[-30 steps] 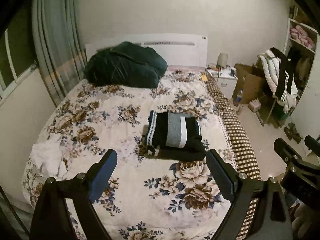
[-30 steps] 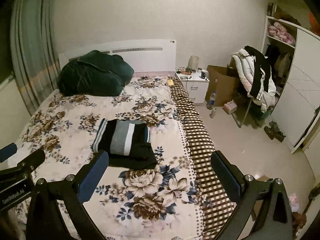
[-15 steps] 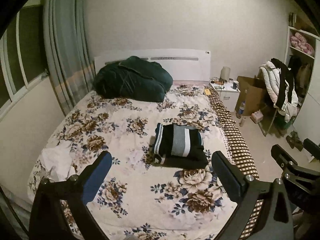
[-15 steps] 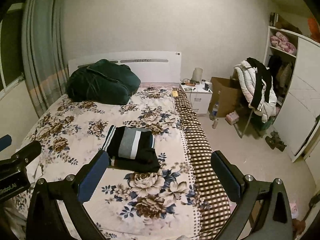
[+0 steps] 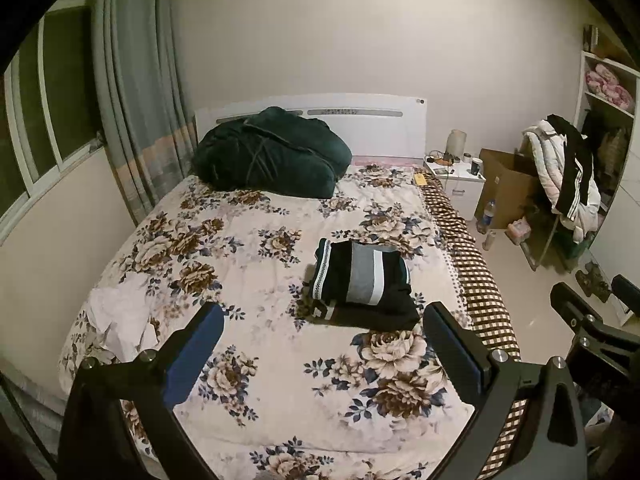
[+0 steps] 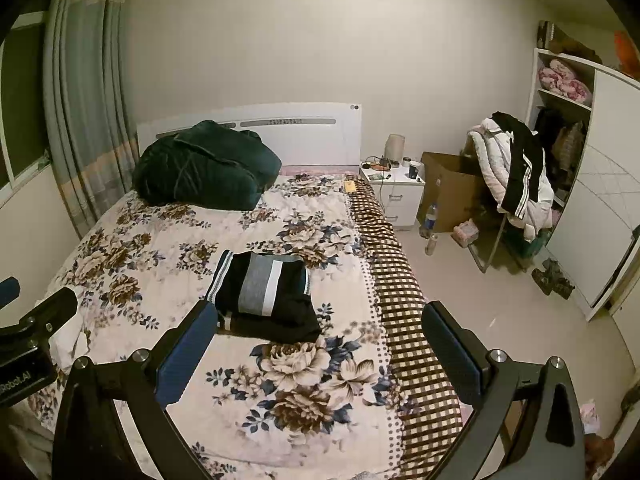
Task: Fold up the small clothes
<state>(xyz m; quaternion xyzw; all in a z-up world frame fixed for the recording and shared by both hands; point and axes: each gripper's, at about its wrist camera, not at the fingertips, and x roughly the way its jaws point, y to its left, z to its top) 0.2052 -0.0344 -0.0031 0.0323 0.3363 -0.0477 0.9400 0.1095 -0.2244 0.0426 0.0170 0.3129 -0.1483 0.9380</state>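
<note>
left wrist view: the left gripper fills the bottom of the frame, its jaws spread wide with nothing between them, hovering above a bed covered with a floral quilt. a folded dark garment with grey and white stripes lies flat on the quilt just right of centre, beyond the fingertips and clear of them. a crumpled white cloth sits at nine o'clock near the bed's left edge. a dark green bundle of bedding rests against the white headboard at twelve o'clock. a white nightstand and a cardboard box stand at two o'clock, with a chair heaped with clothes at three o'clock. part of the right gripper shows at four o'clock.

right wrist view: the right gripper is also wide open and empty, held above the foot of the bed. the folded dark garment lies at nine o'clock from centre, just beyond the left fingertip, not touching it. a checked blanket runs along the bed's right side. part of the left gripper shows at the left edge, at nine o'clock. a white wardrobe stands at three o'clock.
</note>
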